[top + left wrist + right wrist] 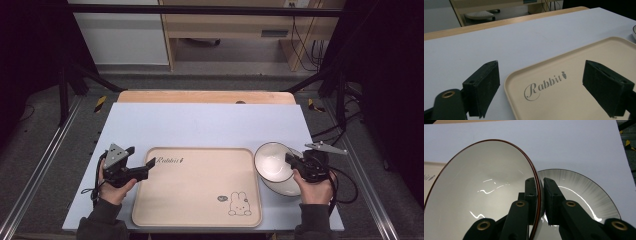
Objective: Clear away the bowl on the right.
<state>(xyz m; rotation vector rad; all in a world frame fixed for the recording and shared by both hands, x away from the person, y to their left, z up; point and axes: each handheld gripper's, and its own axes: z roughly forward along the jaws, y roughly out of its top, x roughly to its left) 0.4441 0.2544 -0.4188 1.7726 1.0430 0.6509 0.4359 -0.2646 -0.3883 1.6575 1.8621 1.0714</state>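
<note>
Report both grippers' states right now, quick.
Left gripper: open, holding nothing, jaws straddling the corner of the tray.
Right gripper: shut on the bowl rim, bowl tilted above the plate.

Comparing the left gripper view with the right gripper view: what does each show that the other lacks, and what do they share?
Left gripper view alone: the open left tool straddling the tray's corner, with the full "Rabbit" lettering.

Right gripper view alone: the right tool shut on the tilted bowl's rim, above a ribbed plate.

Shared: the pale blue table and the beige tray.
</note>
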